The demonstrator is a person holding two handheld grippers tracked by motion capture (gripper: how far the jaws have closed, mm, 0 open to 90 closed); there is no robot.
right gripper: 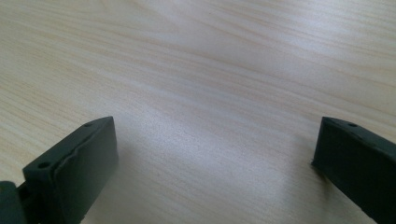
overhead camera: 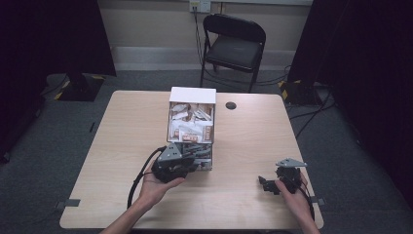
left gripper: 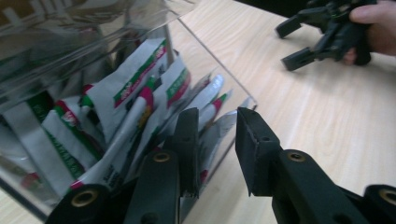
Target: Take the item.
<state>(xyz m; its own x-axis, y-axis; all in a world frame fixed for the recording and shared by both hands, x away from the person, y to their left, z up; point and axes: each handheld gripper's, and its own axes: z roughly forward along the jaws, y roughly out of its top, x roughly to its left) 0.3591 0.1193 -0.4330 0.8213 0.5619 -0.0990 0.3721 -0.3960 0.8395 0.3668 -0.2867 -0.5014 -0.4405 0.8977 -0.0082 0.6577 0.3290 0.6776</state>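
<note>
A clear plastic box (overhead camera: 192, 95) with a white back stands mid-table, packed with several white sachets (overhead camera: 191, 127) printed red and green. My left gripper (overhead camera: 197, 159) lies at the box's near end, held from below by a hand. In the left gripper view its jaws (left gripper: 217, 123) stand a little apart at the box's clear corner (left gripper: 210, 56), with sachet ends (left gripper: 135, 88) showing in the gap; no pad visibly presses on one. My right gripper (overhead camera: 263, 183) rests low at the table's front right, jaws (right gripper: 215, 140) wide open over bare wood (right gripper: 210, 70). It also shows far off (left gripper: 287, 46).
A small black round cap (overhead camera: 231, 105) sits in the tabletop right of the box. A black folding chair (overhead camera: 234, 44) stands behind the table. Dark curtains hang at both sides, with cables on the grey floor. The table's front edge (overhead camera: 195, 227) is close to both hands.
</note>
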